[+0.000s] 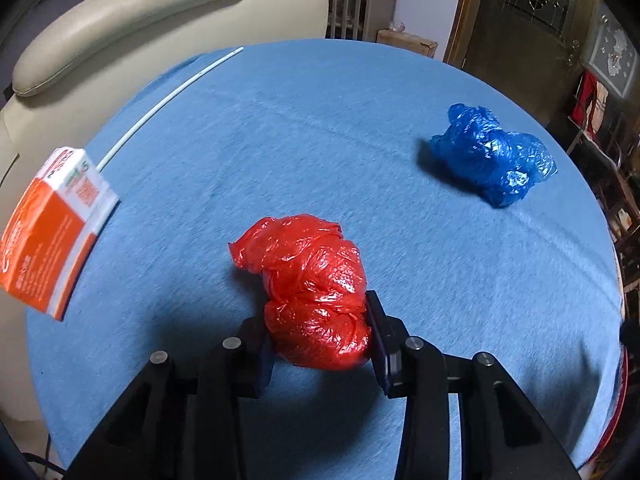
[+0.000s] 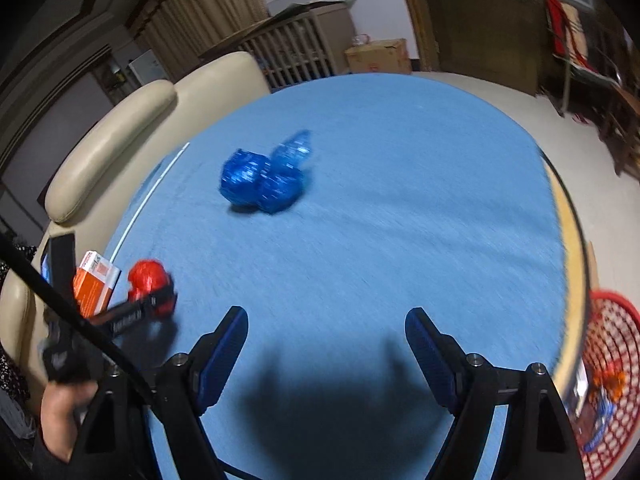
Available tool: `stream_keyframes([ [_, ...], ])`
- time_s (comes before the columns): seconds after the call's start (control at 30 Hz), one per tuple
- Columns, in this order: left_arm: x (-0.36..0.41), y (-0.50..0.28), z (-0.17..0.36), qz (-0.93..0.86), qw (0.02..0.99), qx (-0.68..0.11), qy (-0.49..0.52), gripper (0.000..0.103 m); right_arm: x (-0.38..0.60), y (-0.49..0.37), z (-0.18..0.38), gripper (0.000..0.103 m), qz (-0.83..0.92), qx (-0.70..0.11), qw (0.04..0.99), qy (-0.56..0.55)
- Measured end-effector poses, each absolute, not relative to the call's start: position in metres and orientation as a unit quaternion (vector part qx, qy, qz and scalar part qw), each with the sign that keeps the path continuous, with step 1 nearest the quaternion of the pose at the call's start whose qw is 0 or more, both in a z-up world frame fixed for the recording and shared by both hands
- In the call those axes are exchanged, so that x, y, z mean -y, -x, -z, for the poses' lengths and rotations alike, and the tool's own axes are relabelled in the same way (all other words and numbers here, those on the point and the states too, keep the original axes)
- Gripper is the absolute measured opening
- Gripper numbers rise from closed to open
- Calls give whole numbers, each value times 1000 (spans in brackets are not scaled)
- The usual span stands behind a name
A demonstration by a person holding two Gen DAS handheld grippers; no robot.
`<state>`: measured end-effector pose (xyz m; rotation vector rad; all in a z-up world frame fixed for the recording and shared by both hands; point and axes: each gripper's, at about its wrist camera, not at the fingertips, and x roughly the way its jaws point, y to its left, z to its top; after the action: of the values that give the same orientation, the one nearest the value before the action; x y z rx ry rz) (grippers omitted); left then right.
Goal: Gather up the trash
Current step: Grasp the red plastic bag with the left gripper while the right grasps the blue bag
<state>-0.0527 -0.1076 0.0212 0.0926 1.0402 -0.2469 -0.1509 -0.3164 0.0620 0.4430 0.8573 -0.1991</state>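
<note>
Now my left gripper (image 1: pixel 320 344) pinches one red bag (image 1: pixel 310 292), long axis running away from me; one blue bag (image 1: pixel 494 154) ahead-right (probably crumpled plastic). My right gripper (image 2: pixel 326 330) gapes wide, holding nothing.

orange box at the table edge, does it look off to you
Yes. The orange box sits tilted at the left rim of the blue table, one end apparently past the edge, so it could tip off.
</note>
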Motion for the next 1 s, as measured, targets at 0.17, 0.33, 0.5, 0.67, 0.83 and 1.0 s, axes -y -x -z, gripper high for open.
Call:
stream_keyframes([
  [0.17, 94, 55, -18, 116, 859, -497, -38, 42, 306, 102, -66, 84, 91, -407, 888, -193],
  [0.33, 90, 48, -17, 122, 858, -499, -28, 42, 304, 47, -69, 94, 94, -401, 892, -184],
  [0.5, 84, 45, -14, 126, 855, -503, -18, 42, 300, 2, -70, 103, 107, -398, 894, -173],
  [0.67, 80, 42, -10, 128, 855, -503, -19, 42, 296, -39, -62, 103, 126, -412, 890, -148],
  [0.83, 80, 42, -7, 128, 856, -500, -22, 42, 300, -74, -30, 100, 113, -485, 853, -154],
  [1.0, 84, 49, -10, 125, 859, -495, -31, 42, 298, -58, -37, 70, 108, -462, 868, -146],
])
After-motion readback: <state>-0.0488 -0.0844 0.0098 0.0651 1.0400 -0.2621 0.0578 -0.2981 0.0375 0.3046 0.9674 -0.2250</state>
